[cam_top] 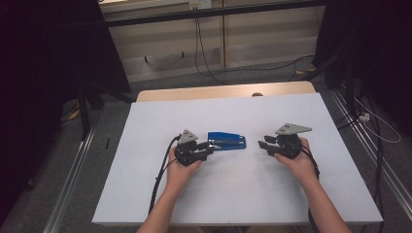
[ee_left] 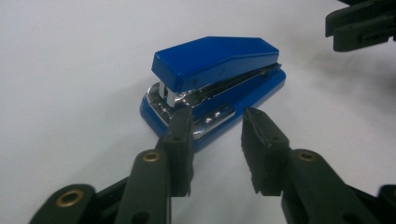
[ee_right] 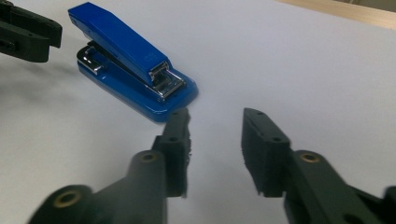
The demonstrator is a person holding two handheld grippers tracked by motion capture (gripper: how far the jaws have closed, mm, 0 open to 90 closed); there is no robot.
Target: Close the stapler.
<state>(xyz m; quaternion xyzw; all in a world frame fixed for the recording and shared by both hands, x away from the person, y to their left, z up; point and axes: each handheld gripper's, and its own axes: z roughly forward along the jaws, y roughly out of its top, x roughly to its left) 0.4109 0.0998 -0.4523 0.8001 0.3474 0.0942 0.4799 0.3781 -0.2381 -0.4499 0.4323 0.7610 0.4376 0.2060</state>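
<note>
A blue stapler (cam_top: 227, 141) with a metal inside lies flat on the white table (cam_top: 145, 194), near its middle. My left gripper (cam_top: 210, 146) rests on the table at the stapler's left end, pointing at it. In the left gripper view the jaws of this left gripper (ee_left: 217, 121) stand open, with the stapler (ee_left: 219, 79) just beyond the tips and nothing between them. My right gripper (cam_top: 263, 145) sits a short way right of the stapler. Its own view shows this right gripper (ee_right: 215, 116) open and empty, and the stapler (ee_right: 133, 70) lies ahead to the left.
The table's wooden back edge (cam_top: 218, 91) shows beyond the white top. Cables (cam_top: 204, 58) run over the floor behind the table, and dark curtains hang at both sides. Metal rails (cam_top: 73, 174) flank the table on the floor.
</note>
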